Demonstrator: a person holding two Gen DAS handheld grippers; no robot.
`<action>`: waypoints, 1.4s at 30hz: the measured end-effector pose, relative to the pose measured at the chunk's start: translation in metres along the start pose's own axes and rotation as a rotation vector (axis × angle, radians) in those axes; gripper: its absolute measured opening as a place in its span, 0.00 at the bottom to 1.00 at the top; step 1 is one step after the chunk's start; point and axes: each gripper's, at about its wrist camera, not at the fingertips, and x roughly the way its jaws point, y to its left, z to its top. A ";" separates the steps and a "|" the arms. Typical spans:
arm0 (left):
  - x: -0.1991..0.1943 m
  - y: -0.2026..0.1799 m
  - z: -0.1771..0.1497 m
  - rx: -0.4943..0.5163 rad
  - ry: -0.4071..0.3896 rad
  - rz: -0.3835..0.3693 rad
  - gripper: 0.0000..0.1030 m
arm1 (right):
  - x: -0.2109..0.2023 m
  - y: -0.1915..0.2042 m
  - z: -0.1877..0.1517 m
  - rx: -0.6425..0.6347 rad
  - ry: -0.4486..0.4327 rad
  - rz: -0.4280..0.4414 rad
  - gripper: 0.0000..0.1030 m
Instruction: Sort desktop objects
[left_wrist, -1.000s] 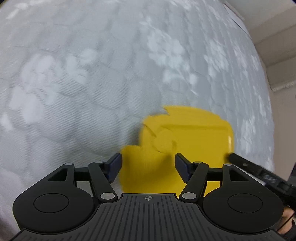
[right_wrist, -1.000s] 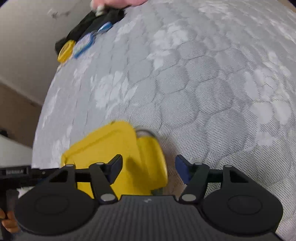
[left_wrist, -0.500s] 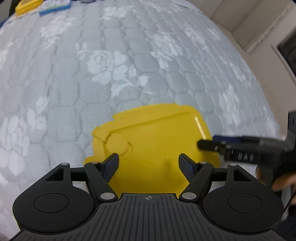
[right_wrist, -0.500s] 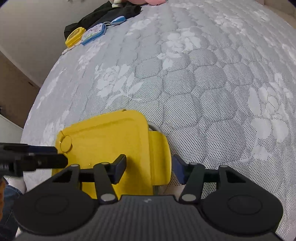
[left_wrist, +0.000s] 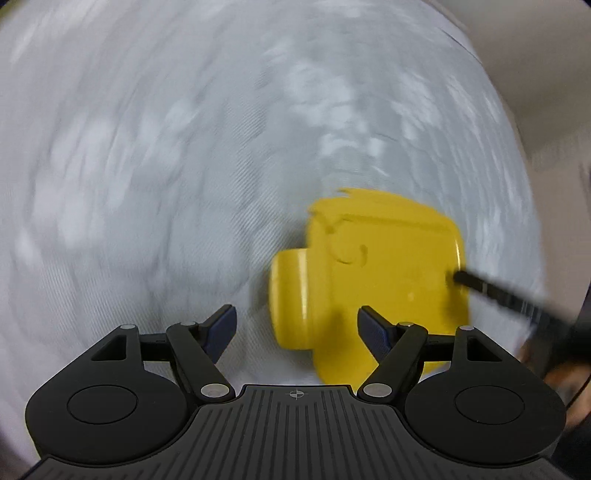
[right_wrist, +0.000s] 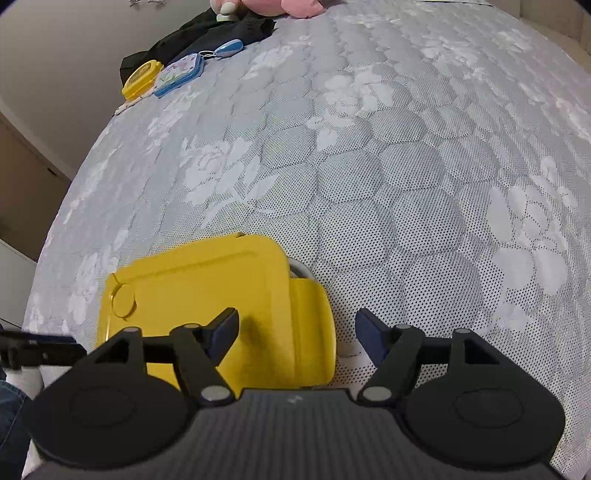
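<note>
Your right gripper (right_wrist: 295, 334) jaws, just widened, hover released over the yellow box (right_wrist: 207, 295) on the bed (right_wrist: 406, 166); your left gripper (left_wrist: 297, 328) jaws gape empty.

Both grippers, left gripper (left_wrist: 297, 328) and right gripper (right_wrist: 297, 334), are black with ribbed bodies, silver rivets and dark-blue finger pads (right_wrist: 371, 338); blue jeans (right_wrist: 9, 413) at eight o'clock.

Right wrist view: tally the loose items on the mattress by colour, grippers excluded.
Yellow: 2, the big case near the gripper and a small case at the far edge
Blue: 2, a flat case and a small oval thing
Black: 1, cloth
Pink: 1, plush
Total: 6
</note>
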 end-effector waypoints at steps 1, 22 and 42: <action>0.007 0.007 0.002 -0.039 0.016 -0.010 0.75 | 0.001 0.000 0.001 -0.001 0.000 -0.002 0.72; 0.033 -0.072 -0.002 0.279 0.084 0.139 0.83 | 0.004 0.001 -0.013 -0.029 0.055 0.026 0.68; 0.028 -0.027 0.020 0.005 0.002 0.096 0.88 | -0.002 0.016 0.001 -0.151 -0.051 -0.102 0.56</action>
